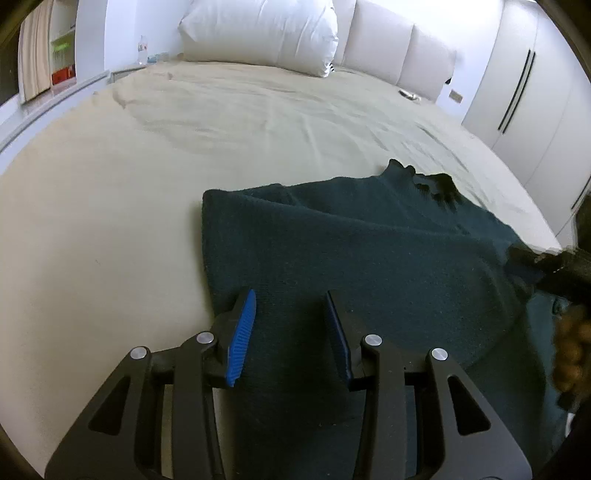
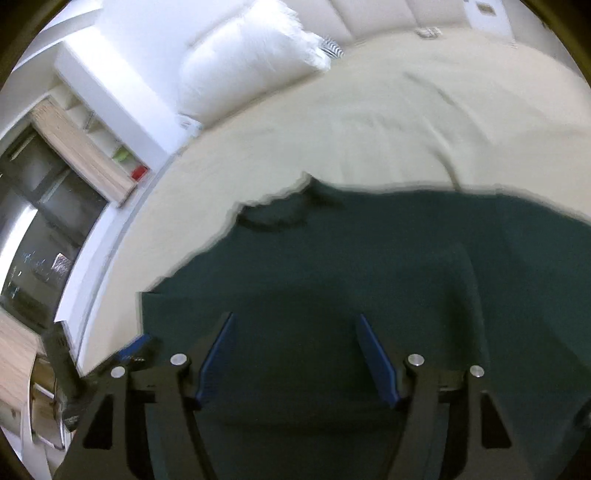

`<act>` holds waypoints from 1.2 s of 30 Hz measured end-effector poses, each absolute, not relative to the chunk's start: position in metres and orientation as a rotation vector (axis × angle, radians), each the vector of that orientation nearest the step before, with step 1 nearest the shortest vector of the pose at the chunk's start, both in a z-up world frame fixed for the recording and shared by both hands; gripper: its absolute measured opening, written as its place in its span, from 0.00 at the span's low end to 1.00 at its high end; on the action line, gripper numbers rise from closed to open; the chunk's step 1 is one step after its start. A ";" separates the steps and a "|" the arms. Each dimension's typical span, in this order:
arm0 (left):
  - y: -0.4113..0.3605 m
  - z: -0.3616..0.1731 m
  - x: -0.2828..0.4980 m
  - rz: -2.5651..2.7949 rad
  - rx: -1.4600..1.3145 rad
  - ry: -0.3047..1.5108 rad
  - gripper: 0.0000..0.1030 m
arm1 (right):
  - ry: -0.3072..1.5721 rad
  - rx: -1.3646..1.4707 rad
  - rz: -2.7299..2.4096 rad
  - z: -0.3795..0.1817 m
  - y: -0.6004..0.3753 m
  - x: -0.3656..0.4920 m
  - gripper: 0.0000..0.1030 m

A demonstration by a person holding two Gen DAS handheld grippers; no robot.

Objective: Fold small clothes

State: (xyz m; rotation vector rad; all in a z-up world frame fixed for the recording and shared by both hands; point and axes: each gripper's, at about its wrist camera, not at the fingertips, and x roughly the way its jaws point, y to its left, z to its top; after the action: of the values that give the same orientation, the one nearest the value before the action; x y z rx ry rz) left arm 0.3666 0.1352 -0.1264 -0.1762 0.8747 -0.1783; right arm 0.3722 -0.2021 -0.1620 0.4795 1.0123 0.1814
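A dark green knitted sweater (image 1: 369,251) lies partly folded on the beige bed (image 1: 110,221), its collar at the far side. My left gripper (image 1: 290,295) is open and empty, just above the sweater's near left edge. In the right wrist view the same sweater (image 2: 351,266) fills the lower half, blurred by motion. My right gripper (image 2: 295,321) is open and empty above the sweater's middle. A blue-padded fingertip of the left gripper (image 2: 136,347) shows at the sweater's left corner. A dark blurred shape, which may be the right gripper (image 1: 554,266), shows at the sweater's right edge.
A white pillow (image 1: 258,33) and a padded headboard (image 1: 399,51) stand at the far end of the bed. White wardrobe doors (image 1: 535,92) are on the right. A ledge with a bottle (image 1: 142,50) and shelves runs along the left.
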 end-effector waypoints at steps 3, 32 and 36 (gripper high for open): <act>0.139 -0.127 0.369 -0.188 -0.197 0.877 0.36 | 0.954 0.623 0.177 -0.161 -0.243 0.355 0.46; 0.085 -0.107 0.328 -0.337 -0.510 0.960 0.64 | 0.430 1.226 -0.651 -0.139 -0.582 0.086 0.39; 0.092 -0.106 0.329 -0.355 -0.544 0.957 0.64 | 0.491 1.123 -0.685 -0.126 -0.588 0.108 0.11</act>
State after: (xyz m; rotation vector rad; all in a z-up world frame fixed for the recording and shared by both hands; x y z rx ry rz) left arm 0.3292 0.0922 -0.1062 -0.5443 0.9572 -0.3550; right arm 0.1083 -0.5875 -0.1260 1.1233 0.4913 -0.6848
